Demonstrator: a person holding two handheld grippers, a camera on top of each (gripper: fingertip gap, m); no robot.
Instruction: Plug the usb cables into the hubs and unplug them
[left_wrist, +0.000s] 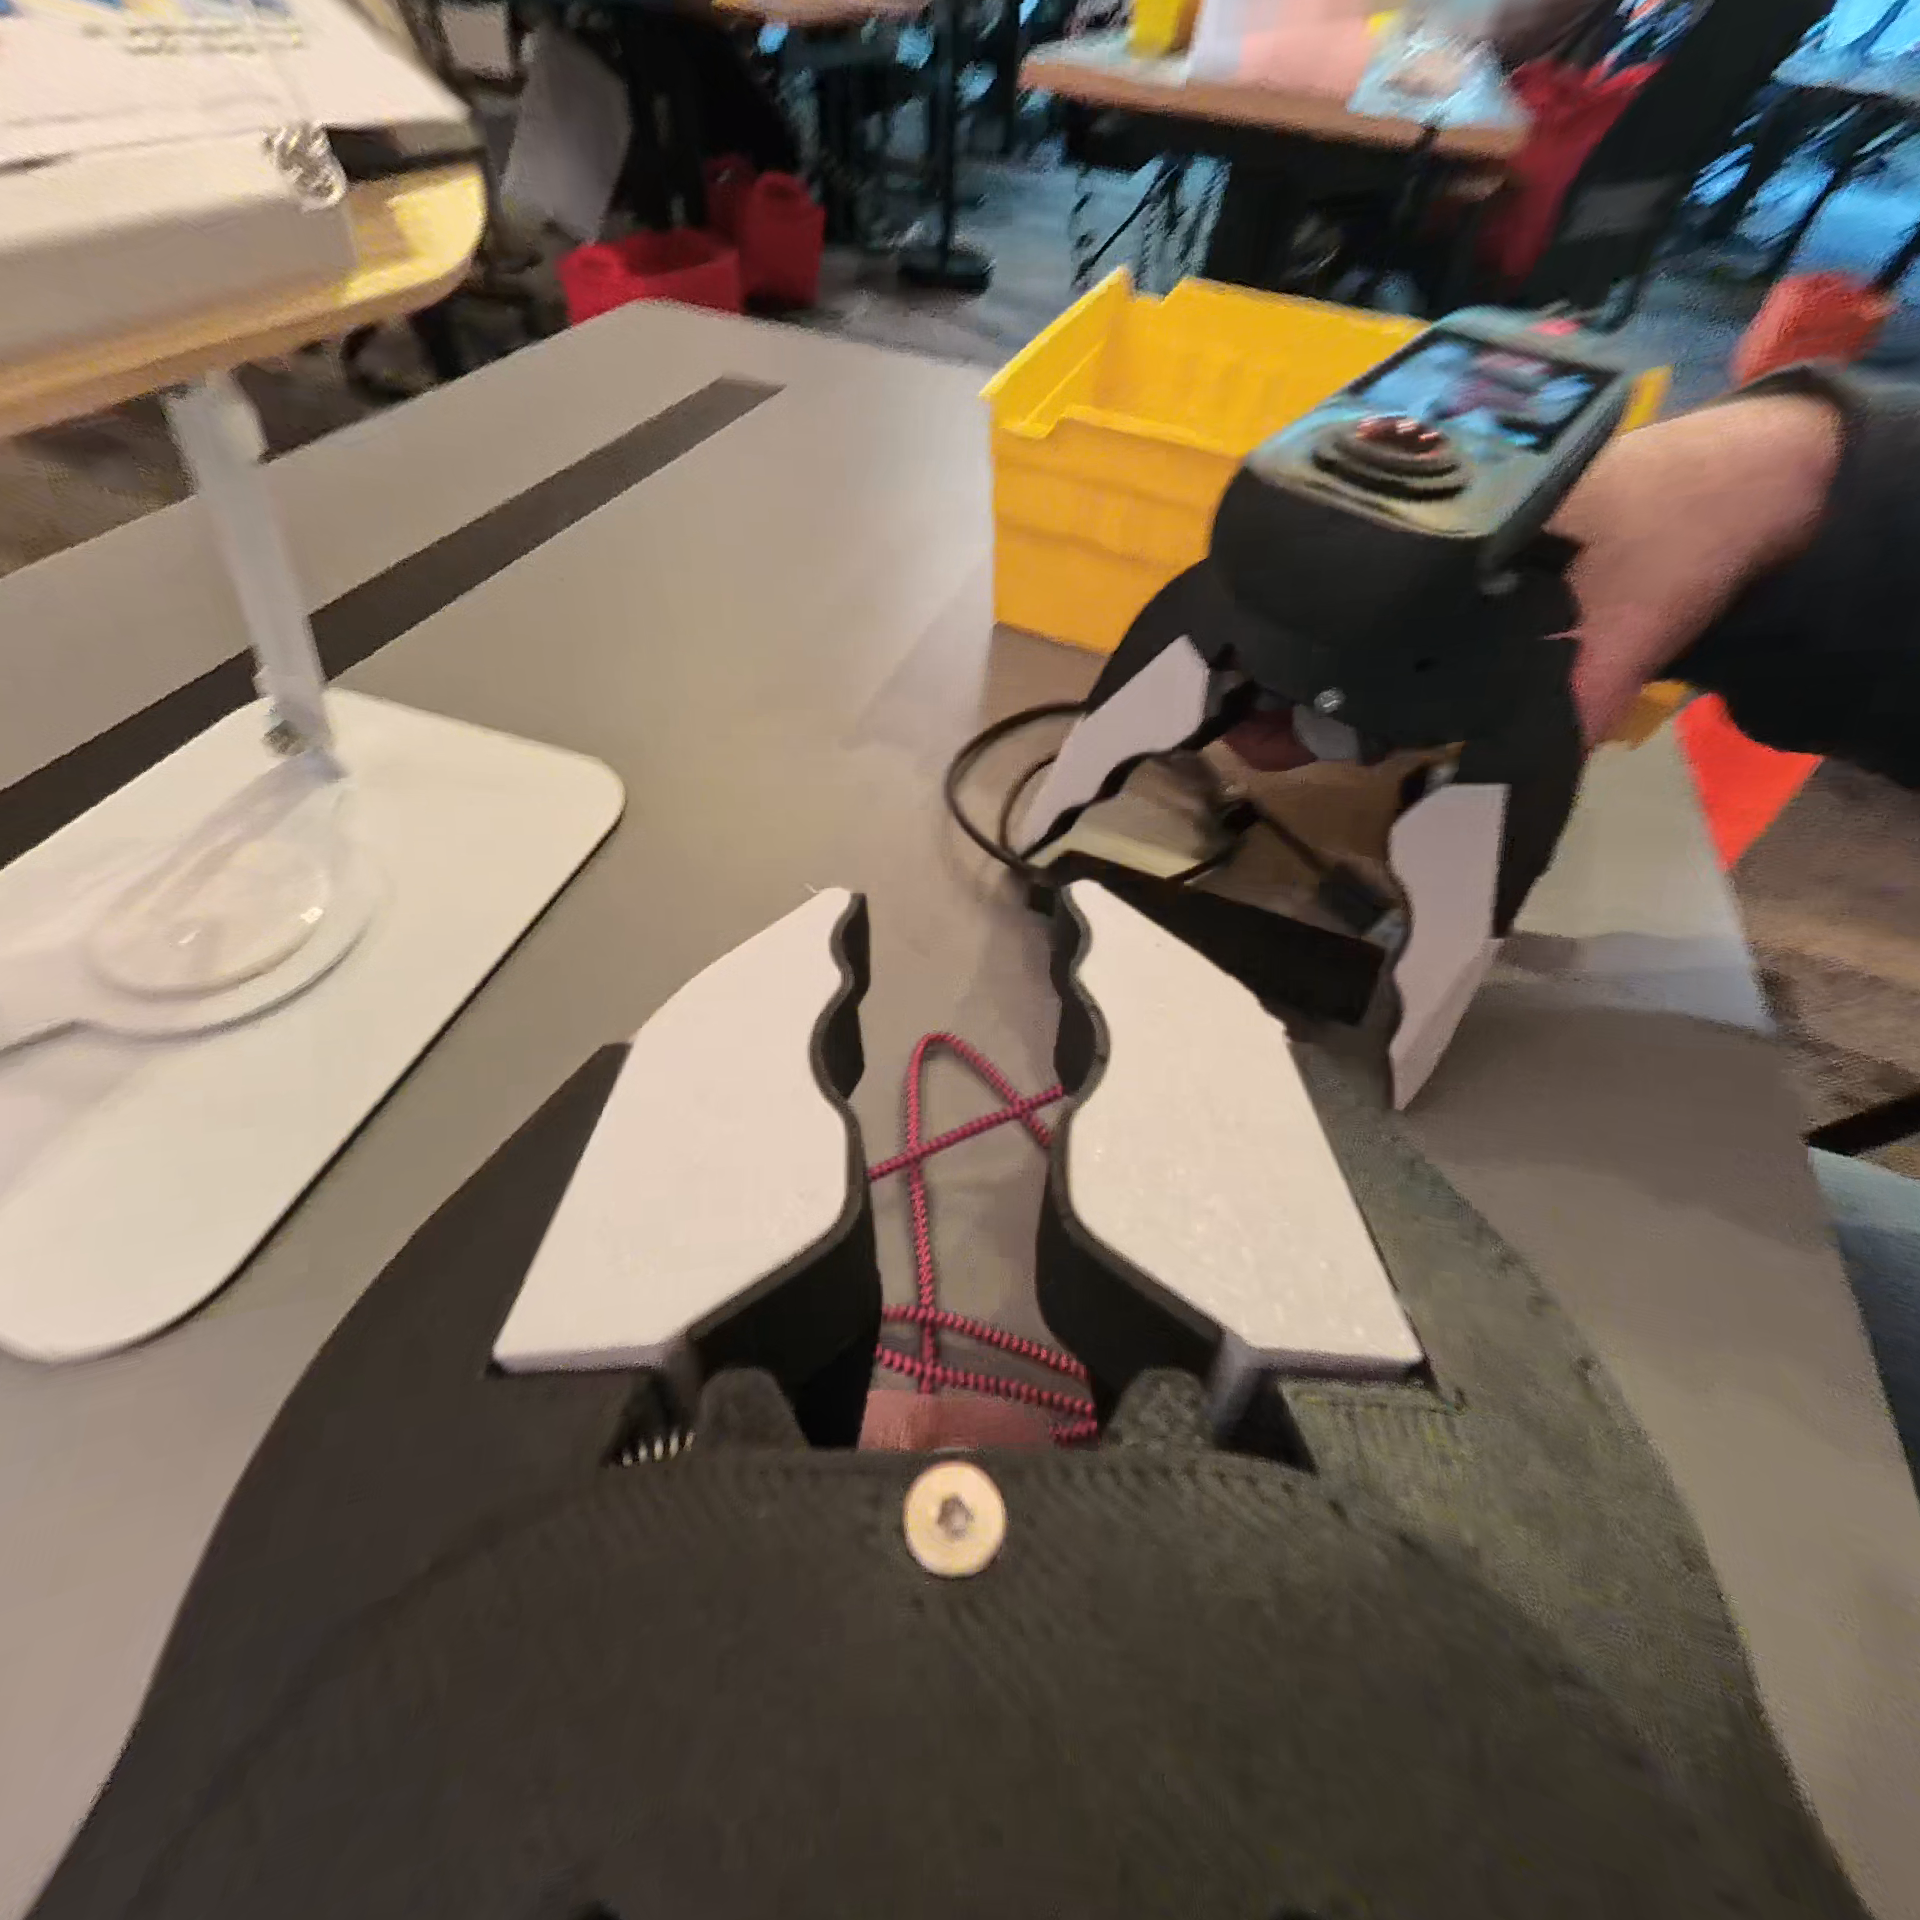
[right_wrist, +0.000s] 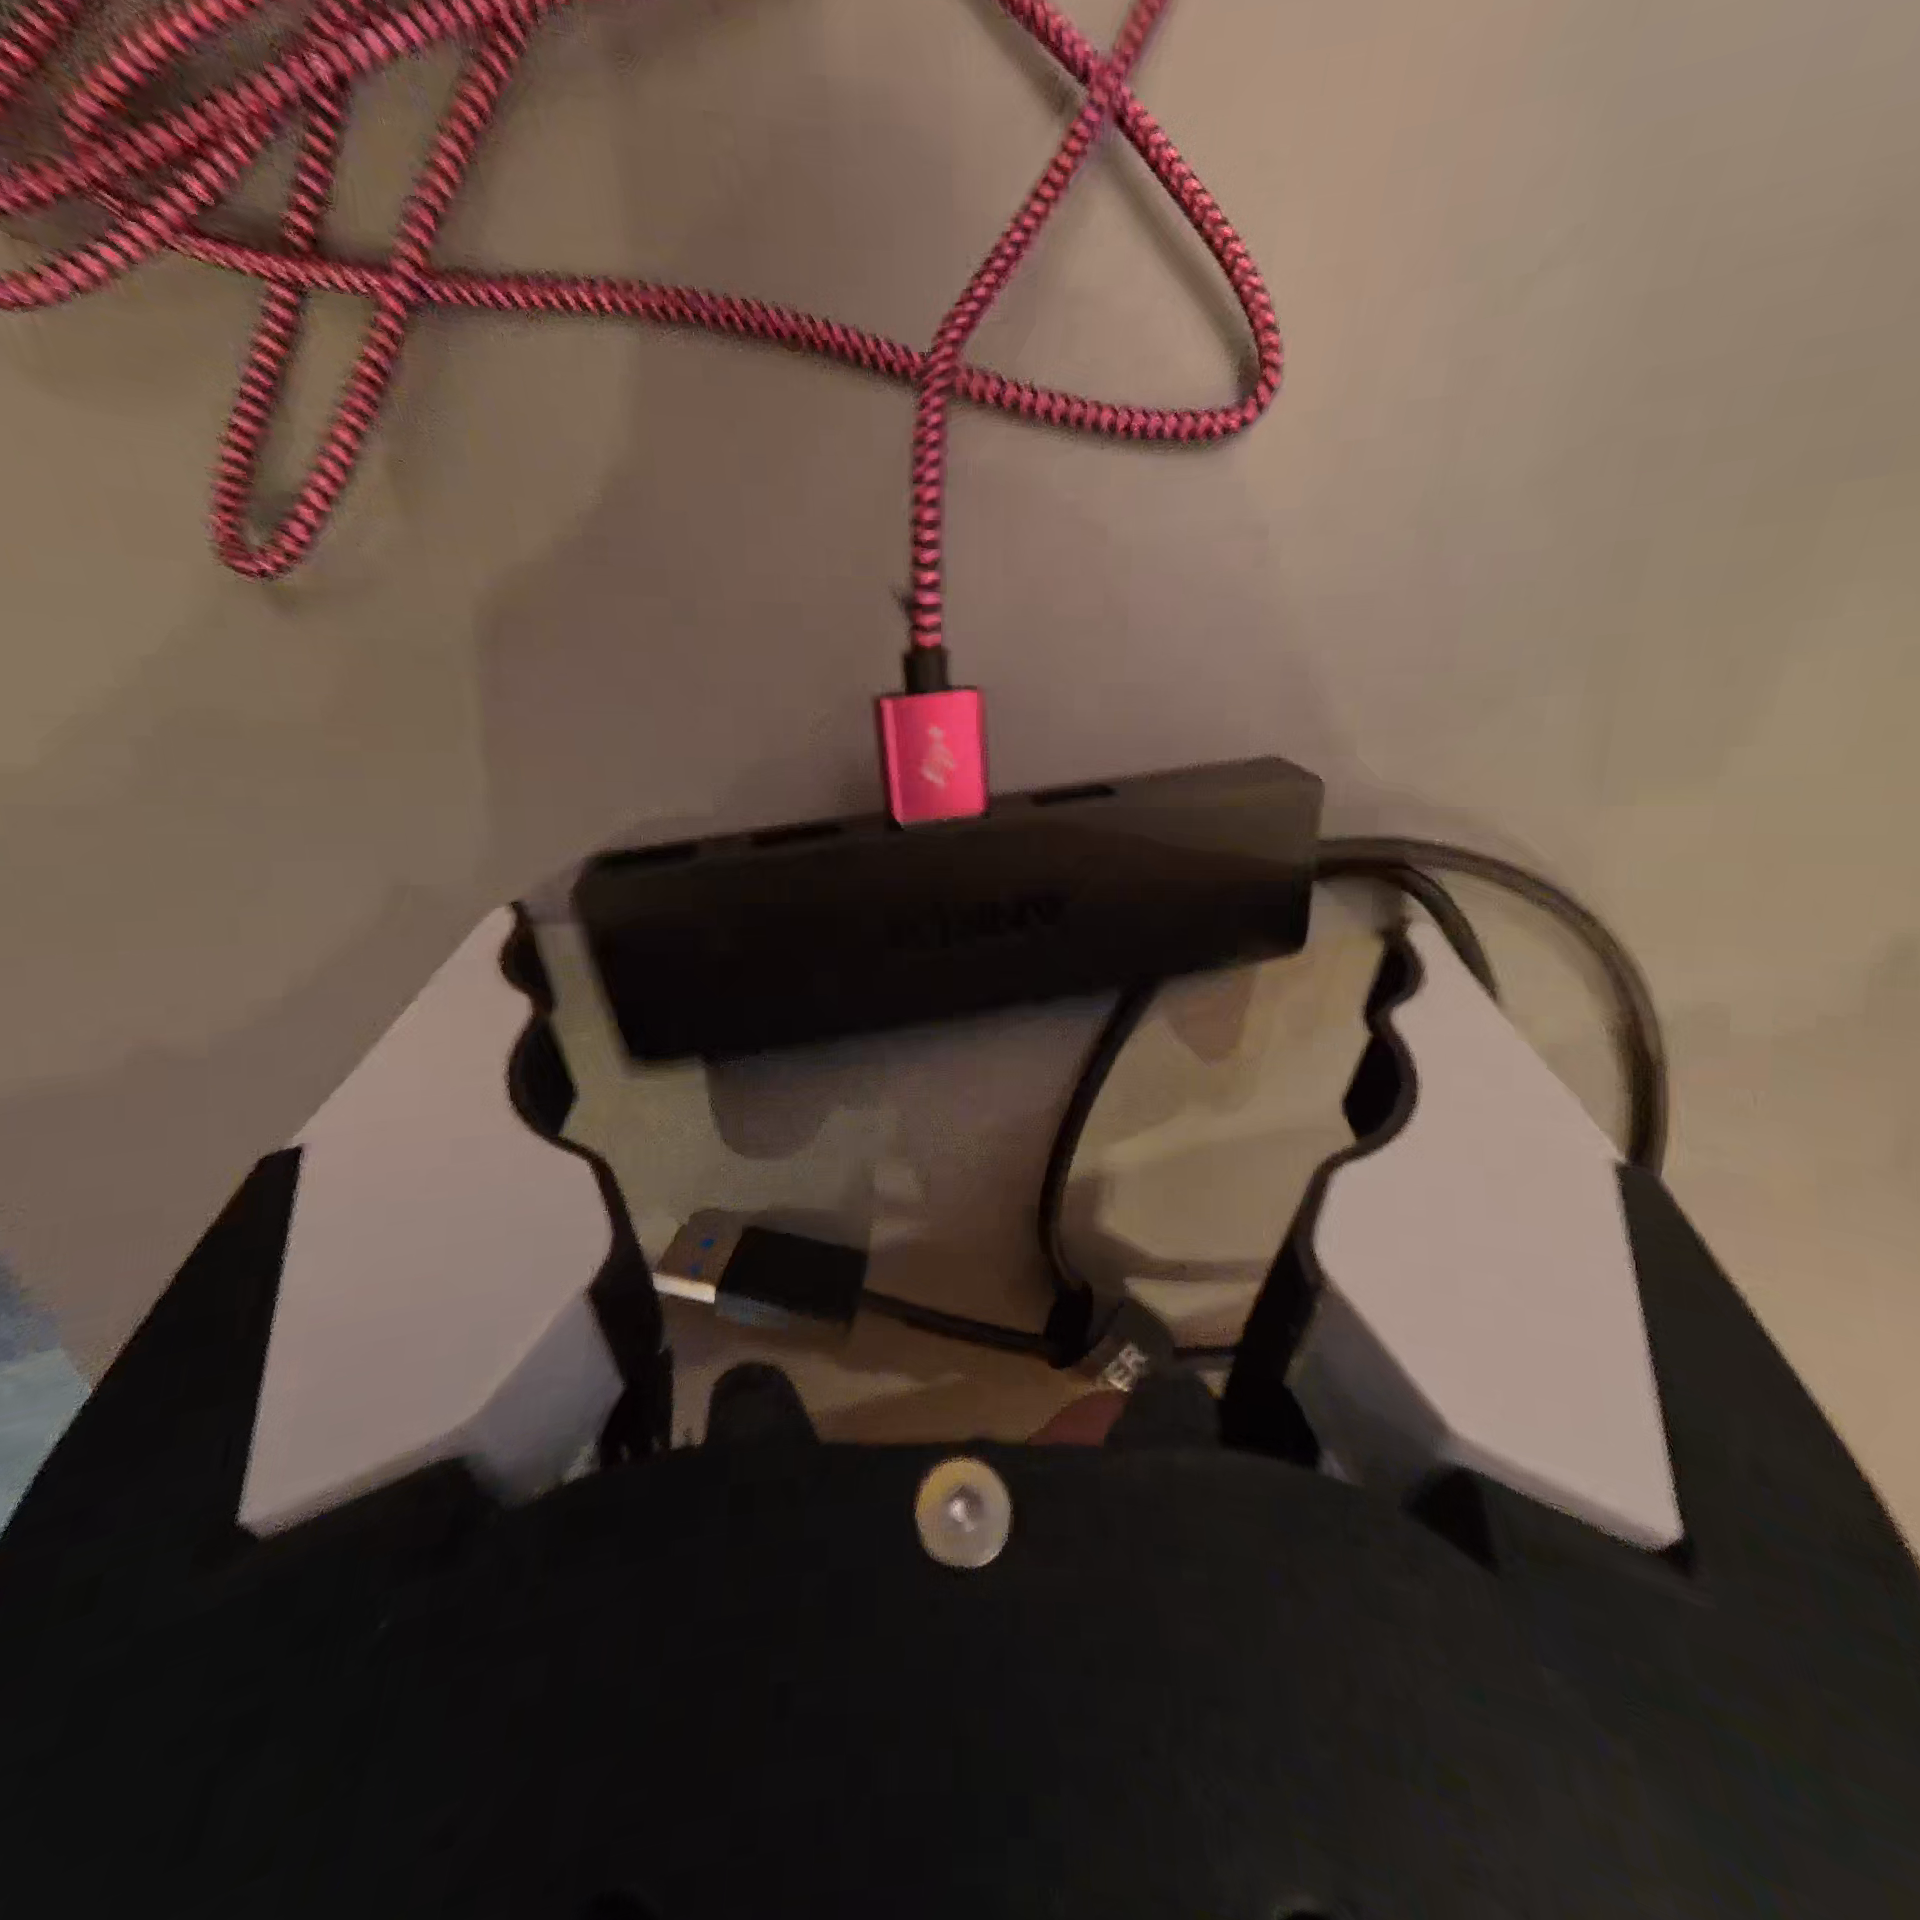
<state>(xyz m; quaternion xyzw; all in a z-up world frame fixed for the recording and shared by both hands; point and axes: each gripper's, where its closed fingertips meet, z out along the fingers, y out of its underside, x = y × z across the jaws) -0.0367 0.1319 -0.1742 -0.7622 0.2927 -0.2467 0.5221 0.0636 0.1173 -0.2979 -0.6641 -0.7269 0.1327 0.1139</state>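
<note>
A black USB hub (right_wrist: 935, 925) lies on the grey table, with a pink USB plug (right_wrist: 932, 764) sitting in one of its ports. The pink braided cable (right_wrist: 582, 301) loops away across the table. My right gripper (right_wrist: 956, 925) is open wide, its fingers straddling the hub without closing on it. The hub's own black cable (right_wrist: 1081, 1143) and black plug (right_wrist: 769, 1273) lie between those fingers. In the left wrist view, my left gripper (left_wrist: 961, 925) is open and empty above a stretch of the pink cable (left_wrist: 940, 1101), just left of the hub (left_wrist: 1164, 914) and the right gripper (left_wrist: 1231, 951).
A yellow bin (left_wrist: 1132, 457) stands behind the hub. A white stand base (left_wrist: 260, 997) with a clear post (left_wrist: 260, 582) sits at the left. A person's hand (left_wrist: 1683, 561) holds the right gripper. The table's right edge (left_wrist: 1725, 935) is close to the hub. My right fingertips sit around 15 cm from my left ones. The white stand base (left_wrist: 260, 997) sits 20 cm or so from the ends of my left fingers.
</note>
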